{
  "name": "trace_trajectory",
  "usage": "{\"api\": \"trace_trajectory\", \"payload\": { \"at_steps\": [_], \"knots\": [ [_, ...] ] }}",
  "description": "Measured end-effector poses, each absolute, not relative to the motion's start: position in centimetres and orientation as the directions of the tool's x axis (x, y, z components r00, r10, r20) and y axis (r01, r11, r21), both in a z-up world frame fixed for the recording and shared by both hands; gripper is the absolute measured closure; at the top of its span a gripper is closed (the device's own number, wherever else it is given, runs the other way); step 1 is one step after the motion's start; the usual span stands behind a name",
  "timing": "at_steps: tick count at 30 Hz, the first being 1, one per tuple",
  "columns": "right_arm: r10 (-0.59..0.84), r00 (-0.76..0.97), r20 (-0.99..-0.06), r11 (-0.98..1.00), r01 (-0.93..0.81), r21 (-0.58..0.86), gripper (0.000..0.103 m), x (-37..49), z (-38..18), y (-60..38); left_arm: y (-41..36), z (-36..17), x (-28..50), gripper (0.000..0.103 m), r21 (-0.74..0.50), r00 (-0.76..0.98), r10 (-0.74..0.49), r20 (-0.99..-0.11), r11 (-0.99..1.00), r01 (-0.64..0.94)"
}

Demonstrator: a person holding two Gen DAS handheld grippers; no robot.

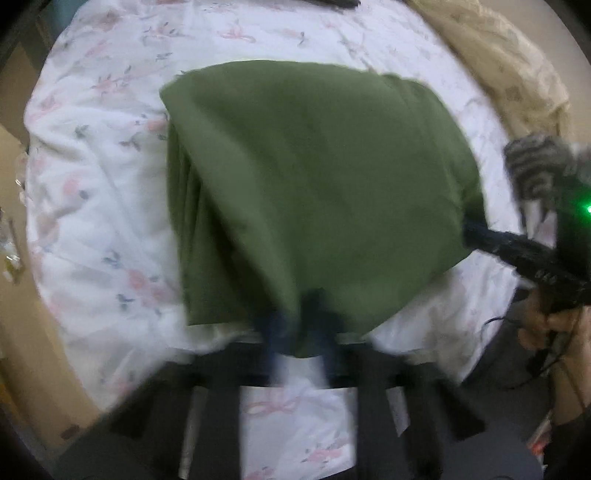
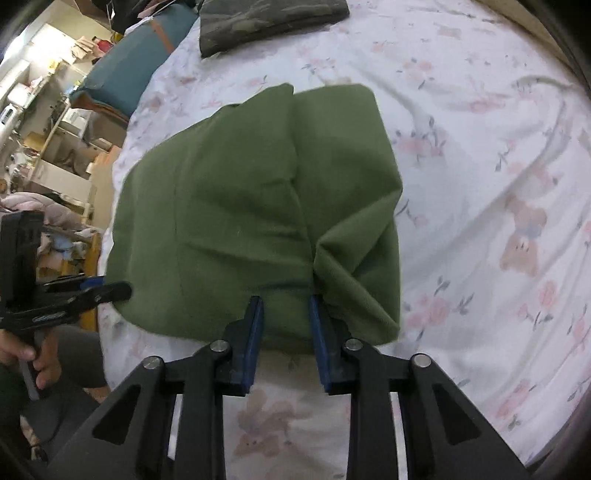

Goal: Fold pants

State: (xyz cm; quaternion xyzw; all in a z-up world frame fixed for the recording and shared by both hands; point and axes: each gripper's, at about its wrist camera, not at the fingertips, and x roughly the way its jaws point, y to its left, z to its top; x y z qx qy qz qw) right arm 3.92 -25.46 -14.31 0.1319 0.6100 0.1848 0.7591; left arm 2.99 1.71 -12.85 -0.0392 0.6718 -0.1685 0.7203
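In the left wrist view, motion blur softens everything, but the green pants [image 1: 314, 192] lie folded into a broad bundle on the bed [image 1: 92, 177], whose sheet is white with pink flowers. The left tool [image 1: 301, 325] sits at the near edge of the cloth, its blue-padded fingers [image 1: 275, 332] close on either side of a hanging green fold; the blur makes it impossible to tell whether they pinch it. At the right edge the right tool [image 1: 476, 230] reaches in and touches the pants' right corner, held by a hand [image 1: 543, 325], with a green light glowing on its body. In the right wrist view, sharper, the pants [image 2: 255, 206] show a central seam and a bunched crease near the right fingers. The right tool [image 2: 284, 302] stands with its jaws apart, the near hem lying between them and neither pad visibly squeezing it. At the left, the left tool [image 2: 110, 290] meets the pants' left corner, a hand [image 2: 37, 358] gripping its handle. A dark folded garment [image 2: 273, 22] lies at the far end of the bed [image 2: 480, 184].
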Motion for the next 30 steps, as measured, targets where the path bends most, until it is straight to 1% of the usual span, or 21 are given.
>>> {"api": "trace_trajectory", "payload": {
  "at_steps": [2,4,6,7,9,10,13,14,15,17,18,19,21,22,23,24,25,26,29,30],
  "knots": [
    [0.484,0.206,-0.85,0.875,-0.126,0.468,0.103,3.4,-13.7,-25.6,1.6,-11.6,3.0,0.101,-0.251,0.072,-0.274,-0.959,0.94,0.23],
    [0.559,0.226,-0.798,0.829,-0.158,0.536,0.103,2.8,-12.2,-25.1,2.1,-9.8,3.2,0.101,-0.241,0.124,-0.276,-0.953,0.94,0.24],
    [0.617,0.247,-0.747,0.787,-0.191,0.587,0.103,1.6,-10.3,-24.5,3.6,-8.3,3.4,0.101,-0.229,0.179,-0.269,-0.946,0.949,0.217],
    [0.628,0.253,-0.736,0.779,-0.2,0.595,0.103,1.1,-10.1,-24.2,4.5,-8.2,3.4,0.101,-0.23,0.18,-0.265,-0.947,0.954,0.194],
    [0.585,0.257,-0.769,0.811,-0.2,0.55,0.103,0.3,-10.6,-23.8,4.9,-9.5,3.3,0.101,-0.225,0.146,-0.251,-0.957,0.959,0.17],
    [0.547,0.239,-0.802,0.837,-0.178,0.518,0.103,0.4,-12.0,-23.5,4.5,-10.6,3.0,0.101,-0.206,0.118,-0.228,-0.966,0.963,0.175],
    [0.456,0.196,-0.868,0.889,-0.142,0.435,0.103,1.7,-14.8,-23.1,3.0,-14.0,2.8,0.1,-0.096,0.072,-0.114,-0.991,0.971,0.218],
    [0.434,0.18,-0.883,0.899,-0.15,0.411,0.103,2.0,-15.3,-22.8,2.6,-15.1,2.7,0.097,-0.048,0.053,-0.061,-0.997,0.973,0.225],
    [0.417,0.169,-0.893,0.906,-0.155,0.394,0.103,2.2,-15.6,-22.7,2.6,-15.8,2.7,0.097,-0.014,0.029,-0.021,-0.999,0.976,0.218],
    [0.305,0.193,-0.933,0.951,-0.115,0.287,0.103,2.1,-15.5,-23.7,3.6,-15.4,2.9,0.097,0.004,0.025,0.0,-1.0,0.987,0.16],
    [0.31,0.197,-0.93,0.95,-0.096,0.296,0.103,1.9,-15.1,-24.5,4.3,-14.7,3.0,0.095,-0.008,0.042,-0.014,-0.999,0.992,0.128],
    [0.347,0.194,-0.917,0.938,-0.078,0.338,0.103,1.6,-14.7,-25.0,4.8,-13.8,3.1,0.093,-0.025,0.071,-0.033,-0.997,0.994,0.106],
    [0.468,0.248,-0.848,0.881,-0.061,0.468,0.096,1.4,-12.5,-26.5,5.8,-11.8,3.6,0.084,-0.059,0.152,-0.068,-0.986,0.996,0.062],
    [0.487,0.274,-0.83,0.87,-0.067,0.488,0.095,1.4,-11.6,-26.8,6.3,-11.0,3.9,0.066,-0.073,0.188,-0.078,-0.979,0.997,0.034],
    [0.514,0.301,-0.803,0.852,-0.074,0.518,0.085,1.9,-10.3,-27.2,6.9,-10.2,4.4,0.048,-0.087,0.227,-0.084,-0.97,0.996,-0.002],
    [0.536,0.309,-0.786,0.837,-0.075,0.542,0.068,2.5,-9.7,-27.4,7.5,-9.7,5.0,0.042,-0.108,0.262,-0.095,-0.96,0.993,-0.036],
    [0.552,0.318,-0.771,0.825,-0.074,0.56,0.058,3.3,-9.2,-27.7,7.8,-9.3,5.5,0.039,-0.127,0.279,-0.108,-0.954,0.991,-0.052],
    [0.557,0.33,-0.762,0.82,-0.07,0.569,0.05,4.3,-8.7,-28.0,8.0,-9.0,6.5,0.039,-0.16,0.299,-0.133,-0.945,0.985,-0.069],
    [0.572,0.346,-0.743,0.805,-0.062,0.591,0.05,7.8,-8.2,-28.4,8.9,-8.7,9.1,0.039,-0.199,0.325,-0.16,-0.932,0.976,-0.09],
    [0.577,0.342,-0.741,0.801,-0.06,0.596,0.054,8.9,-8.4,-28.5,8.9,-8.8,9.8,0.039,-0.213,0.329,-0.167,-0.93,0.971,-0.11]
  ]
}}
